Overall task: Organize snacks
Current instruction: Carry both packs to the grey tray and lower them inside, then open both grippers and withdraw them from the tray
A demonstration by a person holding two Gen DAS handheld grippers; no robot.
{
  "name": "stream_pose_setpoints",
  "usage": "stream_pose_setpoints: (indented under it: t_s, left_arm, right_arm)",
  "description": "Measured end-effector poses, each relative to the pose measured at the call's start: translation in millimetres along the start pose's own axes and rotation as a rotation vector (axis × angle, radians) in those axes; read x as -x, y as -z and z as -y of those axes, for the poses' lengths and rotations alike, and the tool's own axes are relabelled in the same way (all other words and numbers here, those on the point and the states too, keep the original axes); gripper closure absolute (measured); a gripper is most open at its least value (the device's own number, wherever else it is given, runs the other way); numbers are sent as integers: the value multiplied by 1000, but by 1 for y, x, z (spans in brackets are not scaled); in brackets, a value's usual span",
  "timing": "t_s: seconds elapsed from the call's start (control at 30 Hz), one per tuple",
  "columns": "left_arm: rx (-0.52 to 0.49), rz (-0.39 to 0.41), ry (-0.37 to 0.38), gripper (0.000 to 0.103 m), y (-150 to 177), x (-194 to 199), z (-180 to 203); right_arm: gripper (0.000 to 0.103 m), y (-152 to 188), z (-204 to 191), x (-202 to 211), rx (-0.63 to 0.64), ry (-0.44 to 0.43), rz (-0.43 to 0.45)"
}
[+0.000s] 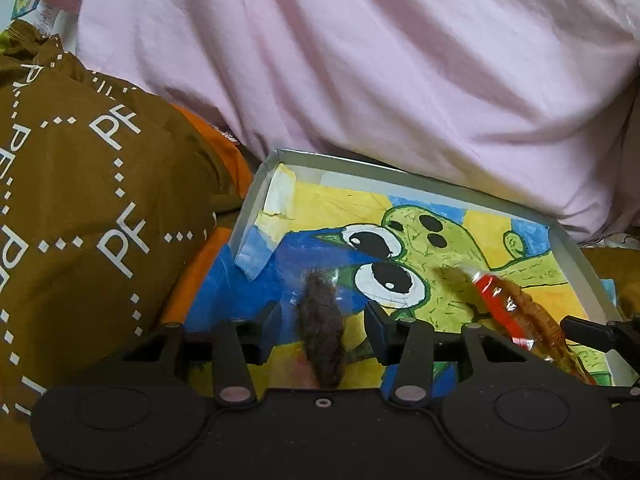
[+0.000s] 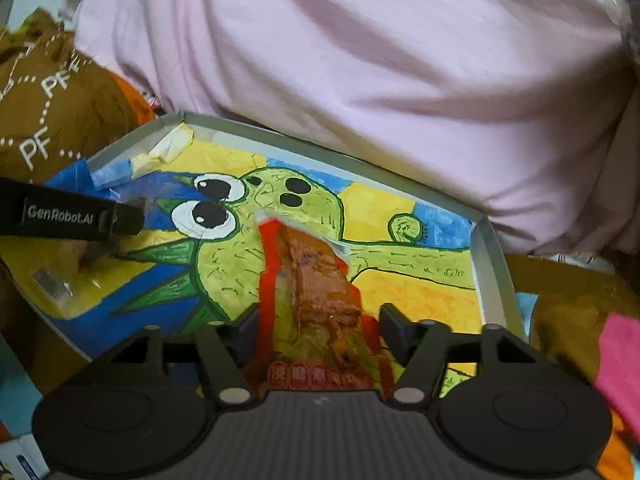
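While hovering over the shallow grey tray (image 1: pixel 256 188) lined with a crayon monster drawing, two snacks seen: one fuzzy dark-brown lump in clear wrap (image 1: pixel 322 336) between the part-open left gripper (image 1: pixel 322 320), grip unclear; one crinkly red-and-orange packet (image 2: pixel 316 280) between the likewise part-open right gripper (image 2: pixel 318 324), contact unclear. Pink cloth (image 1: pixel 360 60) at twelve o'clock.
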State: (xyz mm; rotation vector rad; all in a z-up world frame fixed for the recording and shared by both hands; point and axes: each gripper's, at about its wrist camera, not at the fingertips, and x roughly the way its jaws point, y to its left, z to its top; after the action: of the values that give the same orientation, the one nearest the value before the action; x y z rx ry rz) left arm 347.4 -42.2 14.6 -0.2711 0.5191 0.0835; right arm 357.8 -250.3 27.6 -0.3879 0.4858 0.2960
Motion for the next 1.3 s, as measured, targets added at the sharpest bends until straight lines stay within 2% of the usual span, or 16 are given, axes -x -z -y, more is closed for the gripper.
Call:
stream_pose_setpoints:
  t_s: [0.27, 0.33, 0.4, 0.5, 0.6, 0.8, 1.0, 1.13, 1.3]
  left_arm:
    - [29, 23, 8, 31, 0, 12, -7]
    - [31, 38, 4, 22, -1, 18, -8]
    - [33, 55, 14, 18, -3, 26, -10]
    - [24, 90, 3, 2, -4, 41, -9]
    - [-1, 143, -17, 1, -4, 60, -8]
    - [-57, 183, 3, 1, -5, 105, -14]
    - [-139, 220, 19, 1, 1, 154, -26]
    - [-190, 199, 25, 1, 14, 180, -34]
    - [-244, 77, 43, 1, 34, 201, -41]
  right_arm:
    - [17, 4, 1, 17, -32, -10, 66]
    - [10, 4, 1, 24, -36, -8, 89]
    - [7, 5, 1, 33, -41, -6, 122]
    - [1, 6, 2, 48, -54, -8, 170]
    - [0, 8, 3, 68, -70, -20, 211]
    - [0, 21, -2, 119, -57, -41, 272]
    - [0, 40, -13, 171, -40, -47, 296]
    - [0, 53, -23, 202, -19, -82, 301]
    - [0, 71, -35, 229, 17, -123, 272]
